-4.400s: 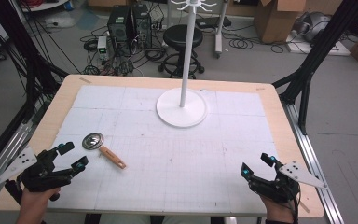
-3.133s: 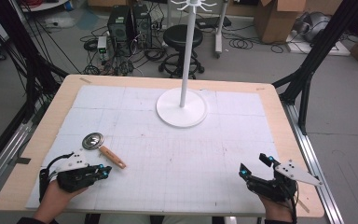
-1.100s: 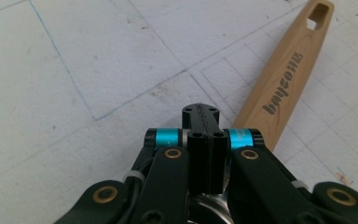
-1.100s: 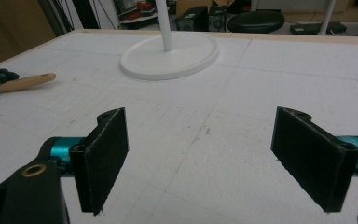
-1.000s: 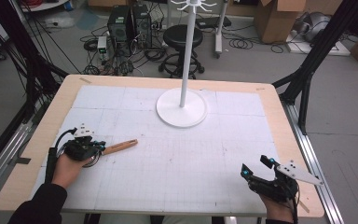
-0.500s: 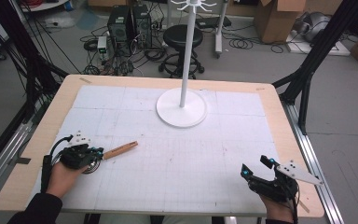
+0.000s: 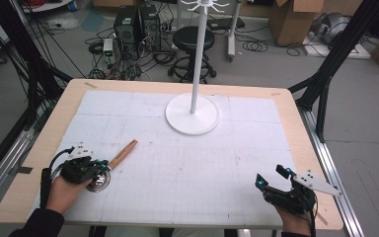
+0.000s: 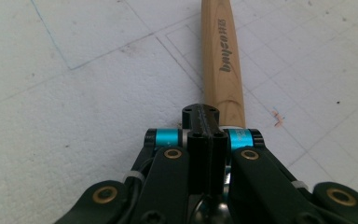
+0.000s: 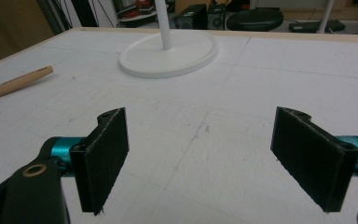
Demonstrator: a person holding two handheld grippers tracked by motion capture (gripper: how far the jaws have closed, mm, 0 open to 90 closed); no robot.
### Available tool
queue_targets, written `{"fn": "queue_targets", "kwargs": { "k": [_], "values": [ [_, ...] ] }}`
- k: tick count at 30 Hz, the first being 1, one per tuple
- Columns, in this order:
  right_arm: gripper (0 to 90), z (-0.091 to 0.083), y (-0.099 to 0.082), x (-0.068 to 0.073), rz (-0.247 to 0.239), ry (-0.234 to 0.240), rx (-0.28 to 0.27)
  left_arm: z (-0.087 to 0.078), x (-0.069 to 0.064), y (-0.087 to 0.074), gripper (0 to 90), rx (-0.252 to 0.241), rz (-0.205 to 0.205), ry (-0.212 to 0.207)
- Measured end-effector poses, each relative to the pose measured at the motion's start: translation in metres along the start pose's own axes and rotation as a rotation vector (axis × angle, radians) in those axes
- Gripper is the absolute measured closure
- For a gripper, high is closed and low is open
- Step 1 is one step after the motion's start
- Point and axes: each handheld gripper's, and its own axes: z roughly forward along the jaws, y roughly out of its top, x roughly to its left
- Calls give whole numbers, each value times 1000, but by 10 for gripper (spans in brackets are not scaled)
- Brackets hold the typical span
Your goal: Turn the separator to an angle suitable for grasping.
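A skimmer with a wooden handle [image 7: 123, 153] and a round wire head [image 7: 99, 182] lies on the white mat at the near left. My left gripper [image 7: 96, 168] is shut on it where the handle meets the metal. In the left gripper view the jaws of my left gripper [image 8: 204, 117] stand pressed together, the wooden handle [image 8: 220, 60] runs straight on beyond them, and metal [image 8: 220, 211] glints beneath. My right gripper [image 7: 272, 180] rests open at the near right. In its own view my right gripper [image 9: 213, 156] has only bare mat between its pads, and the handle [image 9: 18, 82] lies far left.
A white stand with a round base [image 7: 176, 121] and a tall pole [image 7: 198, 54] topped by hooks rises at the back middle of the table; its base [image 9: 144, 59] is ahead of the right gripper. The wooden table edge [image 7: 54, 129] frames the mat.
The left hand has drawn slightly left and toward the near edge with the skimmer, whose wire head now shows under the gripper. The right gripper has kept still.
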Motion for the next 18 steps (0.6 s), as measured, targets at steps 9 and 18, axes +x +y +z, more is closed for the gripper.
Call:
{"fn": "queue_targets", "kwargs": {
  "k": [9, 18],
  "values": [
    [184, 0, 1, 1, -11, 12, -5, -31, 1, 0, 682, -186, -70, 5],
    [187, 1, 2, 3, -28, 17, -8, -48, 2, 6, 184, -413, -110, -39]
  ]
}}
